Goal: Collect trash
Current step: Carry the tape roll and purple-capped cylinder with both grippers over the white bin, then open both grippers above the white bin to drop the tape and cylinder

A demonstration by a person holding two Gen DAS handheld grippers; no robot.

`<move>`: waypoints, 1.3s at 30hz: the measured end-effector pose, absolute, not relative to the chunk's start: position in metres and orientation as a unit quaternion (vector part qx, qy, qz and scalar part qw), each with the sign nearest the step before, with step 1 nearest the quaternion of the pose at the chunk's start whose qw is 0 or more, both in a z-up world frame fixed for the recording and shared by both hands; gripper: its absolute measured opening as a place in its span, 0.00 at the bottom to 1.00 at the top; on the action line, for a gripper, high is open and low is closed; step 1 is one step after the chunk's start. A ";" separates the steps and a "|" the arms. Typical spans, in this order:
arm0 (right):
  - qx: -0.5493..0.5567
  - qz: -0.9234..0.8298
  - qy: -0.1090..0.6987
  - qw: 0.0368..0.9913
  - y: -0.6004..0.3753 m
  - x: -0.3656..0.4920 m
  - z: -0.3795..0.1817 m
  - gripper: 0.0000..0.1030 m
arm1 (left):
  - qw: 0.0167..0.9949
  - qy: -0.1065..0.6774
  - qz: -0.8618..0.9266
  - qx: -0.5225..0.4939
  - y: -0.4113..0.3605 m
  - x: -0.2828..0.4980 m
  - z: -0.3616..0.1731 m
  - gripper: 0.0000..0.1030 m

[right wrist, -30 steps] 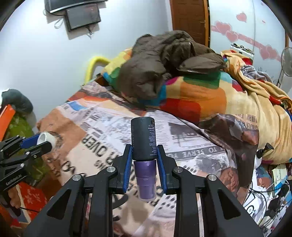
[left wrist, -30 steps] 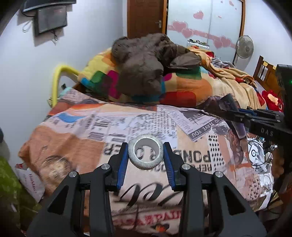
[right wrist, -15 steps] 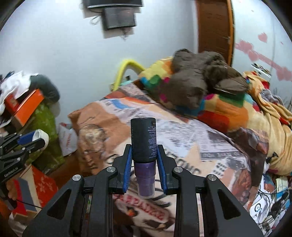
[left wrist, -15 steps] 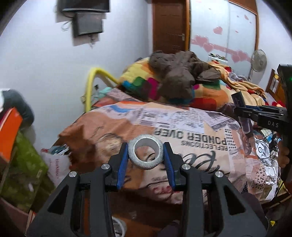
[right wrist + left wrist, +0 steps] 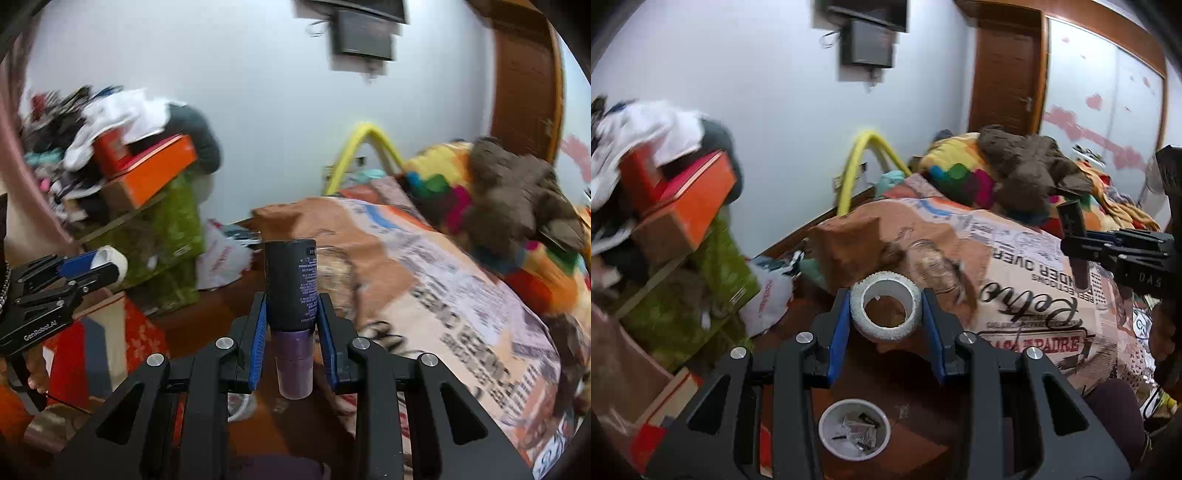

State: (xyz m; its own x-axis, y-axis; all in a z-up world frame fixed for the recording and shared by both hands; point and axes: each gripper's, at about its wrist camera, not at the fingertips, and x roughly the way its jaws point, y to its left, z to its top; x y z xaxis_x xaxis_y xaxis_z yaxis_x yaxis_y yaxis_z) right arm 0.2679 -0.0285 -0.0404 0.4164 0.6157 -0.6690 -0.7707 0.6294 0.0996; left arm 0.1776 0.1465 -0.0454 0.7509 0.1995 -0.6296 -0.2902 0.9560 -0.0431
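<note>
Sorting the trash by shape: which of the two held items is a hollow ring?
The white tape roll in the left claw; you can see through its open centre. The right claw holds a solid dark bottle with a purple cap.

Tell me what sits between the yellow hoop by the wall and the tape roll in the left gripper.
In the left wrist view, the bed corner under its newspaper-print cover lies between the yellow hoop and the tape roll.
</note>
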 end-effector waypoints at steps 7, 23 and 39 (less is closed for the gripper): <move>-0.141 0.464 0.370 0.792 0.039 0.236 -0.070 0.23 | 0.920 0.337 0.168 -0.107 0.197 0.139 -0.080 0.36; -0.162 0.468 0.499 0.711 0.111 0.213 -0.192 0.23 | 0.866 0.422 0.173 -0.204 0.252 0.117 -0.212 0.36; -0.206 0.466 0.574 0.640 0.162 0.213 -0.257 0.24 | 0.788 0.503 0.157 -0.319 0.264 0.109 -0.329 0.36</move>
State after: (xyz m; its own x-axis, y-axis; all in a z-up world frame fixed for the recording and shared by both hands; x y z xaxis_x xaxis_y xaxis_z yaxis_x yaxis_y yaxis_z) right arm 0.2133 0.1615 -0.2570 -0.0952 0.3603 -0.9280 -0.8342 0.4798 0.2719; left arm 0.1095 0.2635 -0.3293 0.4437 -0.0735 -0.8931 -0.5685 0.7473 -0.3439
